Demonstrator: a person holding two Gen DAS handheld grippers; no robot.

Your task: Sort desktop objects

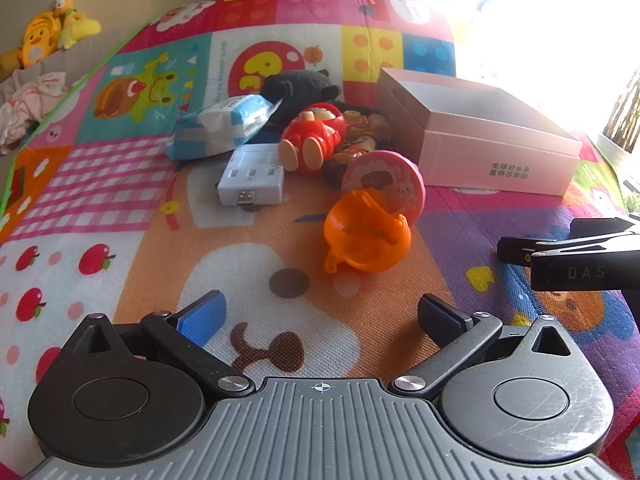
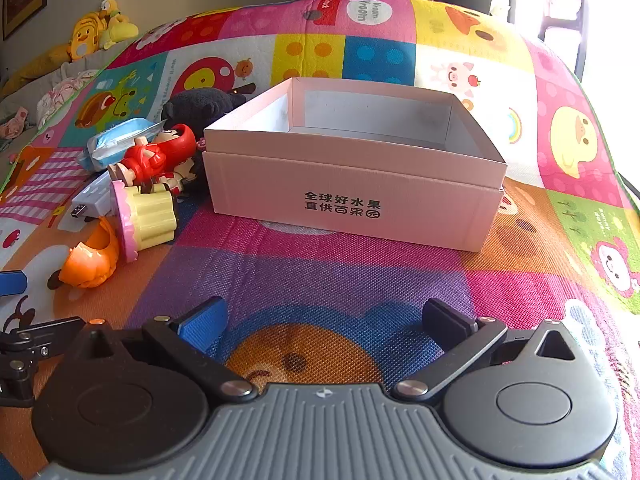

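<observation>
A heap of small things lies on the colourful play mat. Nearest my left gripper (image 1: pixel 320 312) is an orange plastic toy (image 1: pixel 366 234). Behind it lie a pink-topped cupcake toy (image 1: pixel 384 178), a white USB charger (image 1: pixel 252 180), a red doll (image 1: pixel 312 136), a blue tissue pack (image 1: pixel 224 124) and a black plush (image 1: pixel 300 88). The left gripper stands open and holds nothing, short of the orange toy. An open pink box (image 2: pixel 352 184), nothing inside, sits straight ahead of my right gripper (image 2: pixel 324 320), which is open and holds nothing. The heap, with the cupcake toy (image 2: pixel 148 216), lies left of the box.
Yellow plush ducks (image 1: pixel 52 32) and a crumpled cloth (image 1: pixel 28 108) lie beyond the mat's left edge. Bright window glare fills the upper right. The right gripper's black fingers (image 1: pixel 560 256) show at the right side of the left wrist view.
</observation>
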